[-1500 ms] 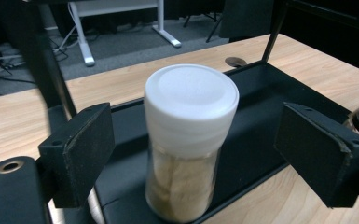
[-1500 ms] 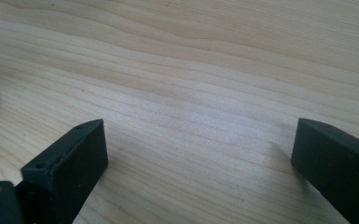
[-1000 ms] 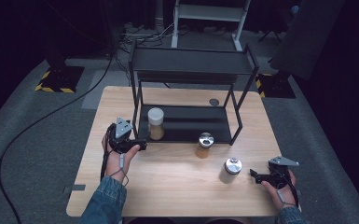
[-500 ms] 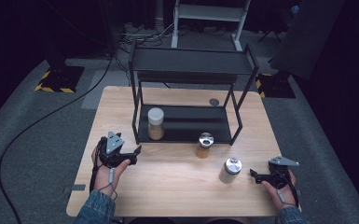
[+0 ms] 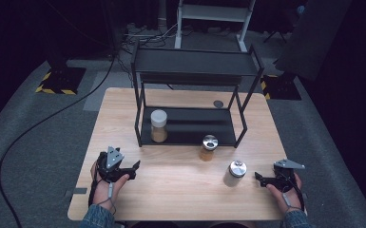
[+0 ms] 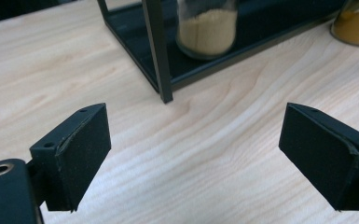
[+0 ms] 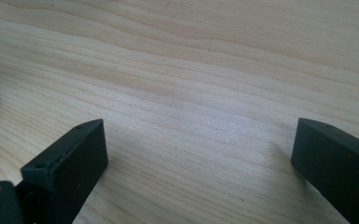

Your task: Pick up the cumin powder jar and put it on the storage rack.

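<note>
My left gripper [image 5: 134,167] rests low over the wooden table [image 5: 171,190] at the near left, open and holding nothing. In the left gripper view its pads [image 6: 86,149] stand wide apart and face the rack's front corner post [image 6: 157,51]. Behind the post, a jar of beige powder [image 6: 207,28] stands on the lower shelf. That white-lidded jar [image 5: 159,126] sits at the shelf's left end. My right gripper [image 5: 258,177] lies at the near right, open and holding nothing, just right of a silver-lidded jar [image 5: 235,173]. Bare wood lies between its pads [image 7: 70,163].
A black two-tier rack [image 5: 195,66] stands across the back middle of the table. An amber jar with a metal lid [image 5: 208,148] stands on the wood just in front of it. A small dark disc [image 5: 218,103] lies behind the rack. Cables run over the floor at the left.
My left gripper has pulled back from the rack's front left corner toward the near edge and sunk lower, still open. The right gripper and the jars have not moved.
</note>
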Tool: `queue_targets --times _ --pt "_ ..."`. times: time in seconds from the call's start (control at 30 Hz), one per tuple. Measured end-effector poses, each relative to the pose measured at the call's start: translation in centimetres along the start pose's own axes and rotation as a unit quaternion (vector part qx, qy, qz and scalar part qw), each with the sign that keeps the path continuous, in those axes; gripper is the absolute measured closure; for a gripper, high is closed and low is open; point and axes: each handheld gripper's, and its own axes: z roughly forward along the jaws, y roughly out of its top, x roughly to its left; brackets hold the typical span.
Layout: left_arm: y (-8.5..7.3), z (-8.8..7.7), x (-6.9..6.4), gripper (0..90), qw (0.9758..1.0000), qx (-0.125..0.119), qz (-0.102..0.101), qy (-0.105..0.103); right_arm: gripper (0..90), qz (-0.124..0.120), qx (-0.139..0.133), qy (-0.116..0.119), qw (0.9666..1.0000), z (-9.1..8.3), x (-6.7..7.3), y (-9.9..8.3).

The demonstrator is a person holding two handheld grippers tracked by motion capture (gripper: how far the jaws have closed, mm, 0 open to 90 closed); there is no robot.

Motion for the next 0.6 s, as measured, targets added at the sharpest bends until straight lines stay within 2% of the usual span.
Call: queue_targets --times 0.47,0.6 --pt "-1.6 0.4 0.1 8.8 0.9993 0.036 -0.010 -0.007 3.3 0.000 0.000 0.000 1.0000 0.0 0.0 0.0" --pt "-1.8 0.4 0.0 8.8 0.9989 0.045 -0.008 -0.007 3.3 0.000 0.000 0.000 1.0000 0.0 0.0 0.0"
